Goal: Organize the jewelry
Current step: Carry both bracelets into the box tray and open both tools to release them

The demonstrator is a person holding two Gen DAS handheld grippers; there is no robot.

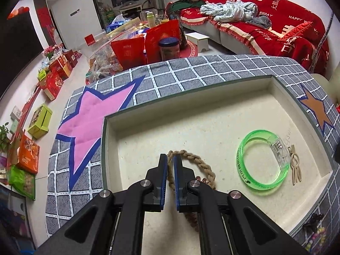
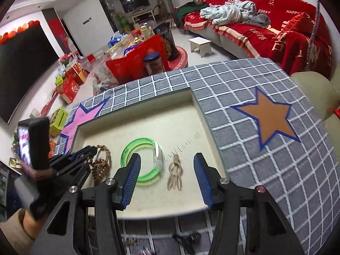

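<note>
A cream tray [image 1: 191, 125] sits sunk in a grey checked cloth. My left gripper [image 1: 170, 156] is shut on a brown braided rope bracelet [image 1: 197, 161] at the tray's near left, with the rope running between its blue pads. In the right wrist view that left gripper [image 2: 85, 152] and the rope bracelet [image 2: 105, 155] are at the tray's [image 2: 148, 116] left. My right gripper [image 2: 167, 156] hangs open above the tray with nothing pressed by its pads. Below it lie a clear green bangle [image 2: 144, 140] and a beige knotted cord piece [image 2: 175, 174]. The left wrist view shows the bangle [image 1: 240, 163] and cord piece [image 1: 295, 170] at the right.
The checked cloth carries a pink star [image 1: 95, 110] and an orange star [image 2: 269, 119]. Small dark pieces [image 2: 187, 238] and coloured beads [image 1: 316, 233] lie on the cloth by the tray's near edge. Boxes and bags crowd the floor beyond, and a red sofa [image 1: 265, 25] stands at the back right.
</note>
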